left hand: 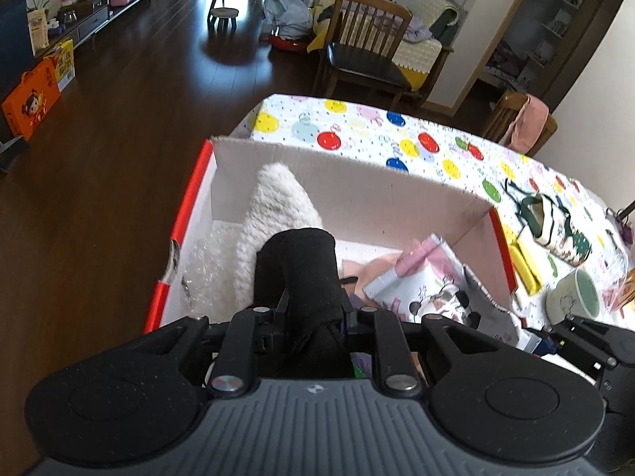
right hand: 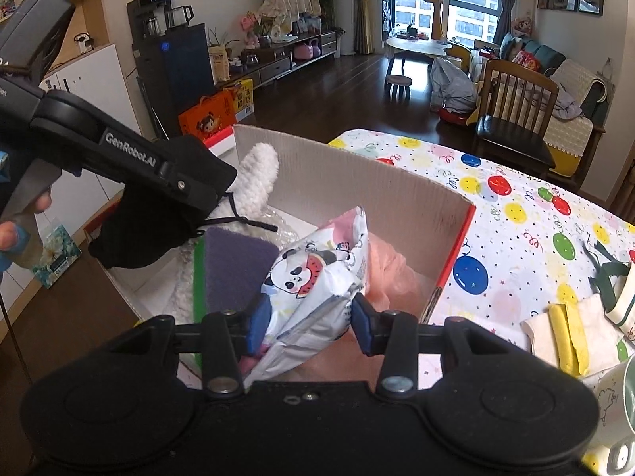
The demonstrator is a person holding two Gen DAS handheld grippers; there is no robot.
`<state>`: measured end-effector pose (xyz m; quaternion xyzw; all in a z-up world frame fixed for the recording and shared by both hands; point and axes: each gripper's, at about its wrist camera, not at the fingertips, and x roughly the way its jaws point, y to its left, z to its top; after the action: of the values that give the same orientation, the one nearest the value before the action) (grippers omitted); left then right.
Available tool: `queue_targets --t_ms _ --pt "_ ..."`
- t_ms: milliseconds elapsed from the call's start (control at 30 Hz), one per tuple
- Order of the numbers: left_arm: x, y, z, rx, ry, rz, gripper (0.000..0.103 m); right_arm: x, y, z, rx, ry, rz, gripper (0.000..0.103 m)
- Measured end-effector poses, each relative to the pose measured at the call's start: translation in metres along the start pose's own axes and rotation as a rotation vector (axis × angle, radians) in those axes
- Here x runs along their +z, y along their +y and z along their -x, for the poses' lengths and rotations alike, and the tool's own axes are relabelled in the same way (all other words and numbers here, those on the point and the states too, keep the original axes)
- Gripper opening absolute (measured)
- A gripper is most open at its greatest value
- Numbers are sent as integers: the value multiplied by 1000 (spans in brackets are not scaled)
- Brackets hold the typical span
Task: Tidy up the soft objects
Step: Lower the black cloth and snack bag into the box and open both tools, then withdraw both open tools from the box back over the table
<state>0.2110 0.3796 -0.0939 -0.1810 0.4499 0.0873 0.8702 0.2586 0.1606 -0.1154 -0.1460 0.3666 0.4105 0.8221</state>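
Open cardboard box point(right hand: 357, 190) on table edge, white fluffy item point(left hand: 274, 214) upright inside, panda-print soft pack point(right hand: 317, 277) tilted above pink cloth point(right hand: 393, 273), black fabric point(left hand: 301, 269) hanging over box.

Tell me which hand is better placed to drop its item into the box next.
Probably right: its tongs hold the panda pouch low inside the cardboard box; the left tongs' black cloth sits at the edge.

A wooden chair point(right hand: 516, 119) stands at the table's point(right hand: 516, 214) far edge, with a sofa point(right hand: 571, 83) behind it. A mug point(left hand: 575, 297) sits near the table's right edge. An orange carton point(right hand: 206, 121) rests on the floor point(left hand: 139, 91).
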Motion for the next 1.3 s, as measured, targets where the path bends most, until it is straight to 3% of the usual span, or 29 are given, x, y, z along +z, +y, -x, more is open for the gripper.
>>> queue_targets --t_ms 300,433,500,533,567,633,1000,1300 --pt "-15 -14 -12 48 27 -61 19 0 0 4 -8 -3 -6 42" --pt "-18 -17 -12 60 24 -70 24 -2 -2 6 3 -4 -24 45" --pt "-19 -17 -13 58 25 -64 31 -3 -3 10 11 -9 -32 47" --pt "-19 -17 -14 58 26 -62 39 -3 -3 12 12 -13 -34 47" --pt "-19 -16 -14 60 26 -63 57 -3 -3 14 14 -17 -36 48" --pt "-22 -17 -12 64 21 -66 74 -3 -2 18 18 -26 -41 50" --pt "-32 -30 22 54 -68 -101 74 -2 -3 55 40 -89 -76 61" --pt "-37 -63 60 10 -151 -135 74 -4 -20 101 35 -152 -134 72"
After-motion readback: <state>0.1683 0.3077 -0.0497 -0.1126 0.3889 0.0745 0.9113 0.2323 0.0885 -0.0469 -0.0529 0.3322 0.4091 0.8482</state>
